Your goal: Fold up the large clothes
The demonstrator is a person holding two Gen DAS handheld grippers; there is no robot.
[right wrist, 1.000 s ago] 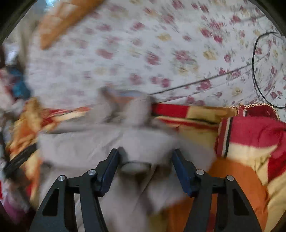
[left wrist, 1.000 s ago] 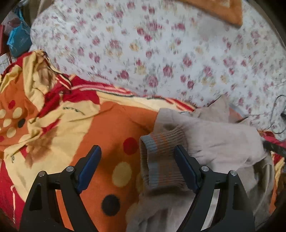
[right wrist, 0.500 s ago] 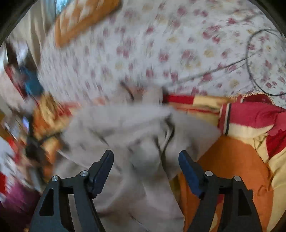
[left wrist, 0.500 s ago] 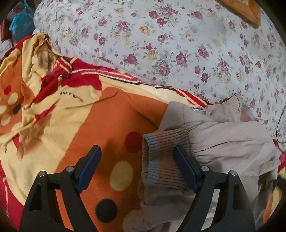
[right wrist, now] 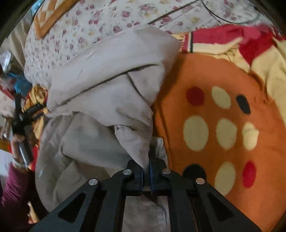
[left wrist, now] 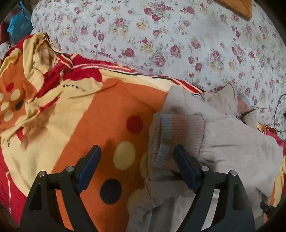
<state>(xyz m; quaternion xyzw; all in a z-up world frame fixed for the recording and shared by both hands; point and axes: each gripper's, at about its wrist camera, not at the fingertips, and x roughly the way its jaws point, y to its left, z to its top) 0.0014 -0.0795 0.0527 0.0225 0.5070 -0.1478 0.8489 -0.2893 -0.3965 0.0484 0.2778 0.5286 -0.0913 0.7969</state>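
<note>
A beige jacket lies crumpled on an orange dotted blanket. Its ribbed cuff with grey and orange stripes lies just ahead of my left gripper, which is open and holds nothing, its right finger beside the cuff. In the right wrist view the same jacket is bunched up at the left, and my right gripper is shut on a fold of its fabric. The left gripper shows at that view's far left edge, held by a hand.
A floral bedsheet covers the bed beyond the blanket. An orange cushion lies at the far side. A black cable lies on the sheet at the right. A blue bag sits beside the bed.
My right gripper was open over the jacket and has now shut on a fold of it and dropped low. The left gripper stayed open and moved slightly forward by the cuff.
</note>
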